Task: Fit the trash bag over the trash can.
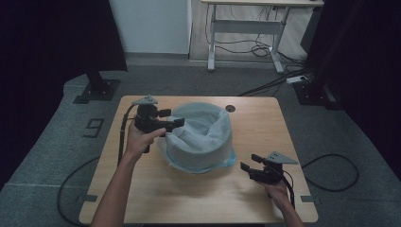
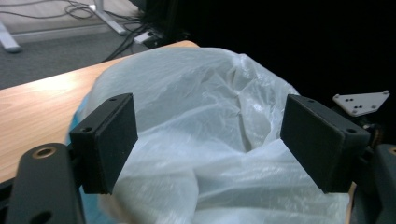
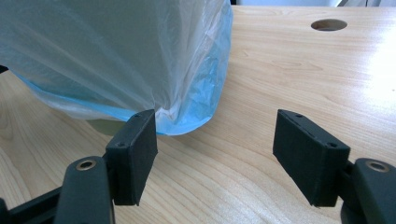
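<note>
Inspector A: Noting hazards first, nearest to us. We judge the thin bag liner [image 1: 201,135] the main risk: it drapes loosely over the bin [image 3: 100,125], its blue hem [image 3: 205,100] bunched low against the surface [image 1: 255,123]. If we pinch too little film, it could slip out; if we pull hard, it could tear or drag the light bin across the wood.

Inspector B: Agreed. The bin stands mid-surface, between both hands. We also flag that a push at the rim from one side alone could tip it.

Inspector A: Right claw [image 1: 249,166], near edge: jaws wide apart, nothing between them. In the right gripper view one pad [image 3: 135,154] sits just before the hem; we cannot tell whether it touches.

Inspector B: Left claw [image 1: 171,118], farther off at the bin's left rim: jaws spread wide, level with the liner's top. In the left gripper view the pads [image 2: 112,140] frame the crumpled film without pressing it. We record no grip on either side.

Inspector A: Beyond the bin, the cable hole [image 1: 230,108] poses no concern.
</note>
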